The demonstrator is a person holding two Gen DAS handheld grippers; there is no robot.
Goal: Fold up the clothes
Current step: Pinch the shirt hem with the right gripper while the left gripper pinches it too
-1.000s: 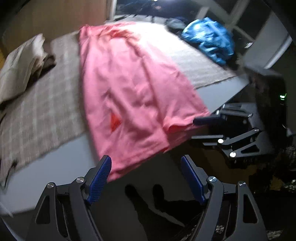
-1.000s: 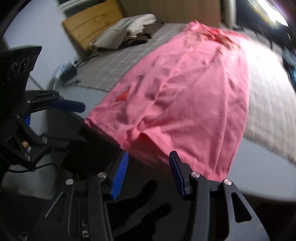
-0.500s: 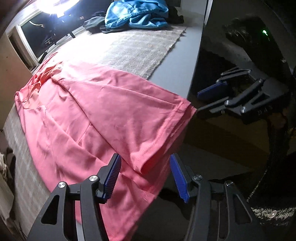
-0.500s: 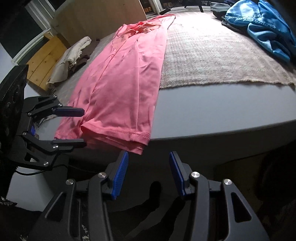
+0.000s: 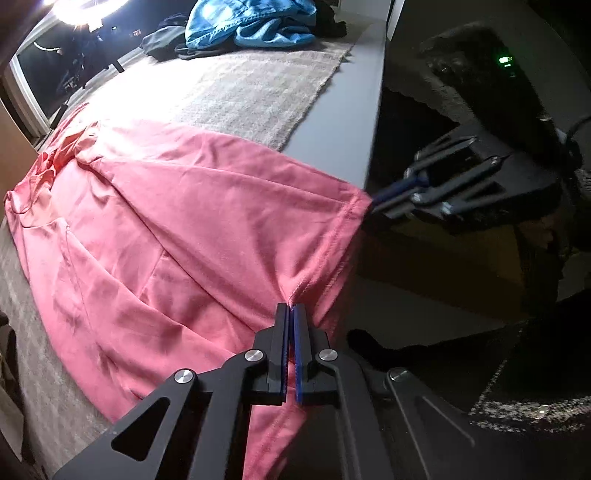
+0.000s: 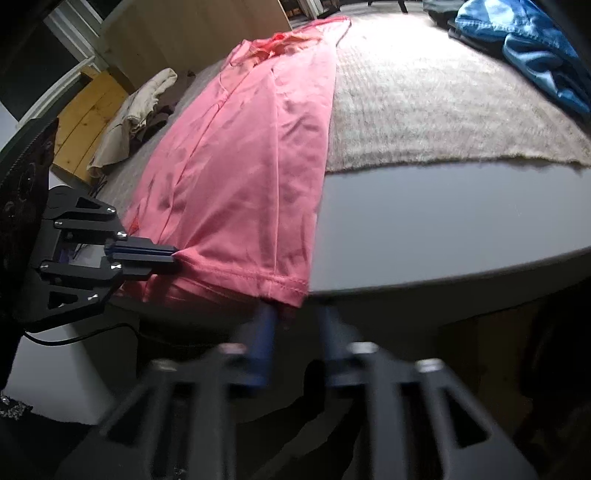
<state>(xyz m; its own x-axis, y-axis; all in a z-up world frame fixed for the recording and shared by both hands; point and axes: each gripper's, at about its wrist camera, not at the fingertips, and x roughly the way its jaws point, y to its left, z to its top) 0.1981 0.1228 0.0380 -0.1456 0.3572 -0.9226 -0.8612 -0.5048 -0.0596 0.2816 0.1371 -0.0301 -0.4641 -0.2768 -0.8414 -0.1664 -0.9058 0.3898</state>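
Both sets of fingers just snapped closed, left gripper (image 5: 290, 308) and right gripper (image 5: 375, 201) each pinching a hem corner of the pink shirt (image 5: 177, 229), which lies frame-centre on the surface (image 6: 443, 218). Best lift evenly, keeping the hem taut.

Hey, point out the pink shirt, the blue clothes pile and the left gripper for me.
pink shirt (image 5: 192, 221), left wrist view, on its flat middle panel.
blue clothes pile (image 5: 243, 26), left wrist view, on the crumpled top.
left gripper (image 5: 290, 308), left wrist view, at the closed fingertips pinching the hem.
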